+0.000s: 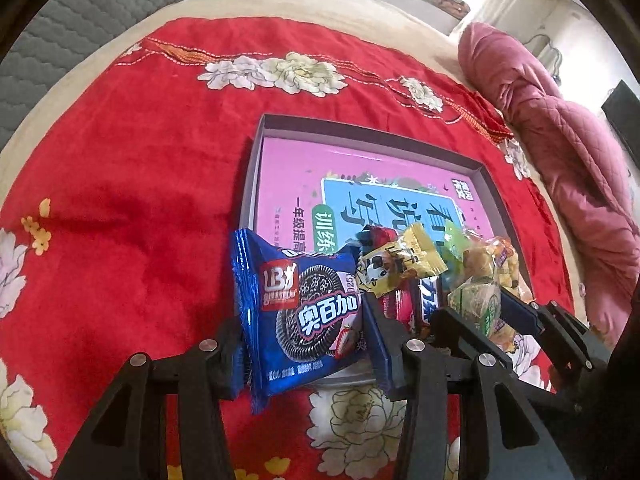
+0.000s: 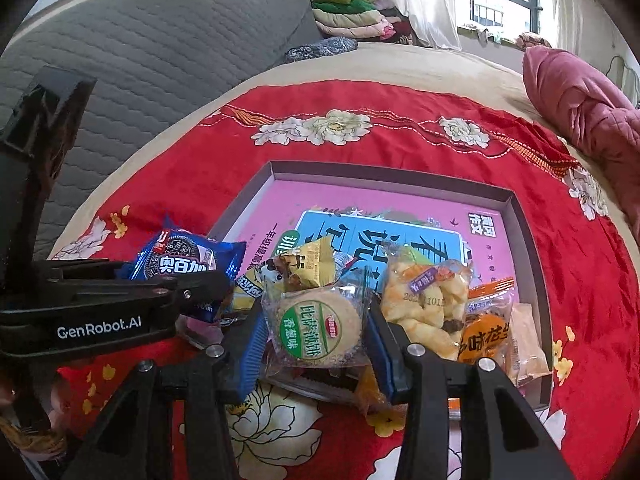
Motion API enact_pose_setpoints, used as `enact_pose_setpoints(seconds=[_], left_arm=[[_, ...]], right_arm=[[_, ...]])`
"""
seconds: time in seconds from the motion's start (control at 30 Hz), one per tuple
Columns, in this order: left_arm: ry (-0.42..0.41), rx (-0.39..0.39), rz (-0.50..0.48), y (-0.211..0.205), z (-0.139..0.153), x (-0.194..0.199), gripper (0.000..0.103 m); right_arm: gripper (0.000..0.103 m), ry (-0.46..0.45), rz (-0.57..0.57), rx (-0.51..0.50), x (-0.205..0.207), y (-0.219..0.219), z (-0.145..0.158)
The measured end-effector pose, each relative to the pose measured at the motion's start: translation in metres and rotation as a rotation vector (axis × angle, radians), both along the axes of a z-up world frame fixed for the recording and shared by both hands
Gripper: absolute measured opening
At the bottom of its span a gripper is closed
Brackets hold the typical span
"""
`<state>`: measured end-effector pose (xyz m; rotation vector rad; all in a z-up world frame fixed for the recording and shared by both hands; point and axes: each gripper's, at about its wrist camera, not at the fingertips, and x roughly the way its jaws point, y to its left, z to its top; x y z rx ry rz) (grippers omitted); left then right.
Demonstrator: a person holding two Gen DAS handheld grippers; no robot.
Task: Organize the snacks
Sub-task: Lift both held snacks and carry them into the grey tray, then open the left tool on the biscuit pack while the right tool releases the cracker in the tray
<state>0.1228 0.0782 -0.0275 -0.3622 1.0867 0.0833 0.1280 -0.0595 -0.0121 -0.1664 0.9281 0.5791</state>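
Gripping a blue cookie packet [image 1: 308, 316] between their pads, the left tongs [image 1: 306, 340] stand closed on its two sides, the packet upright with a dark sandwich biscuit printed on its face. The right tongs [image 2: 314, 344] likewise pinch a clear-wrapped round cracker [image 2: 318, 326] with a green label, held over the near edge of the box.

At twelve o'clock from both tongs lies a shallow grey box [image 2: 520, 216] with a pink book cover [image 2: 360, 200] flat inside it. Heaped at its near end are a yellow packet [image 2: 308, 262] with a cartoon face, a bag of pale puffed pieces [image 2: 424, 304] and an orange packet [image 2: 486, 332] at about two o'clock from the cracker.

The box sits on a red flowered blanket [image 2: 420, 140] spread over the bed, with a pink quilt [image 2: 580, 100] bunched at two o'clock.
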Motion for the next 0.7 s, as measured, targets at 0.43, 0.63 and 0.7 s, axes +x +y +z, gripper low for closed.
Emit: enact_pose_setpoints(seconds=[0.43,0.63,0.7], left_arm=[[-0.029,0.031,0.0,-0.002,0.019,-0.012,0.06],[-0.06,0.054,-0.008,-0.006,0.037,-0.03,0.063],[-0.078,0.059,-0.005,-0.008,0.043,-0.037,0.064]], right_arm=[[0.053,-0.021,-0.043,0.024,-0.006,-0.015,0.016],[0.059,-0.048,-0.081,0.071,-0.02,-0.036,0.033],[0.061,-0.054,-0.089,0.083,-0.027,-0.044,0.037]])
